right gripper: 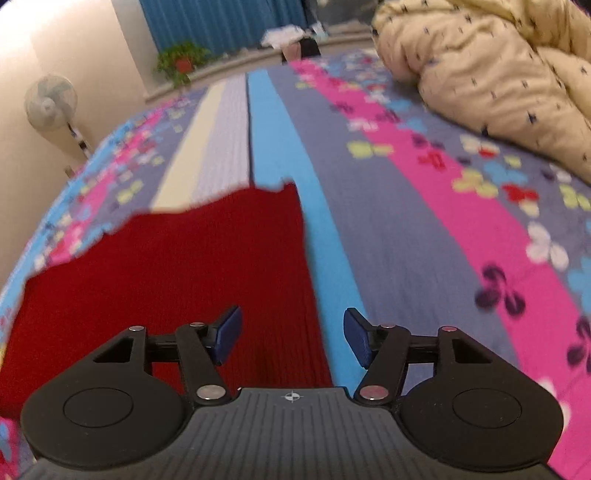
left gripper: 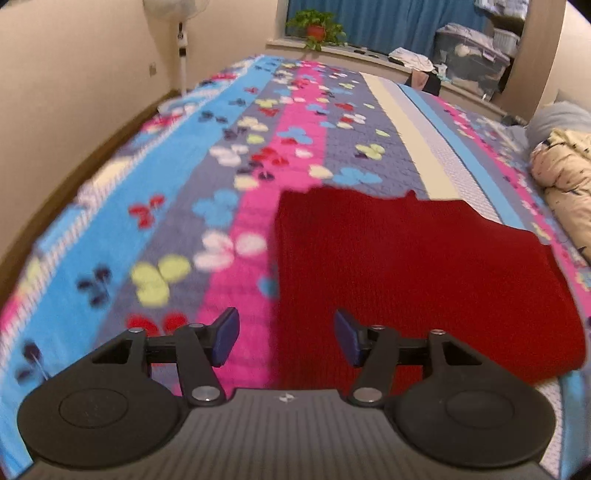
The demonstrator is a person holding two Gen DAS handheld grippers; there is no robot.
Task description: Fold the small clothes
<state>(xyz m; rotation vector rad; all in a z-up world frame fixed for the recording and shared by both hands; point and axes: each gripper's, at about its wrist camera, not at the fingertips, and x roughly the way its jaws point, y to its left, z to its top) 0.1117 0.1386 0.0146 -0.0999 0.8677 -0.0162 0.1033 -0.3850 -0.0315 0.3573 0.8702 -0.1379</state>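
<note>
— Left gripper (left gripper: 286, 338)?
— Spread wide, holding nothing, poised above the left side edge of the red knitted garment (left gripper: 424, 280).
— Right gripper (right gripper: 291, 338)?
— Also spread wide, empty, straddling the same garment's right side edge (right gripper: 166, 280).
— Garment's place?
— Flat on the striped, flowered bedspread (left gripper: 192, 192), toward the near edge; far edge uneven, stepped.
— Open room?
— Bare bedspread left of the garment out to the bed's left edge, and plenty beyond it toward the far edge by the windowsill plant (left gripper: 317, 27). Rightward, open stripes (right gripper: 424, 221) up to the cream quilt (right gripper: 491, 70) bunched at the far right corner.
— Past the far left corner?
— Standing fan (right gripper: 50, 101) against the wall.
</note>
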